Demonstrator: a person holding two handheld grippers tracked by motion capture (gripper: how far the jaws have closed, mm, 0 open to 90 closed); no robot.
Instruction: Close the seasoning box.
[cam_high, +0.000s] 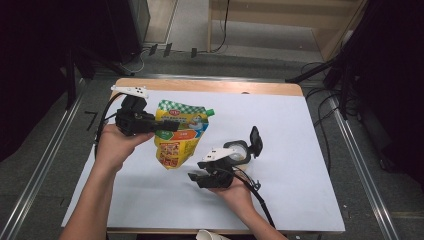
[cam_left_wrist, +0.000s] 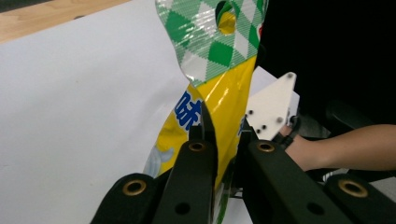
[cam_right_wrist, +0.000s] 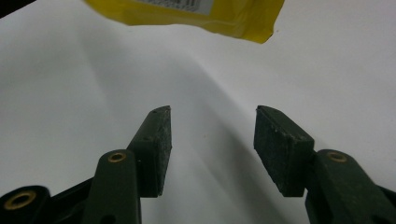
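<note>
A yellow spouted pouch with a green-checked top and a green cap hangs lifted above the white sheet, in the high view left of centre. My left gripper is shut on its left side; in the left gripper view the jaws pinch the pouch edge-on. My right gripper rests low on the sheet, just right of and below the pouch's bottom corner, jaws pointing left. In the right gripper view it stands open with nothing between its pads, the pouch's yellow bottom edge ahead of it.
A white sheet covers the wooden table. A white paper cup sits at the near edge. Metal rails run along both sides, with cables on the floor beyond. The right hand's grey plate appears behind the pouch.
</note>
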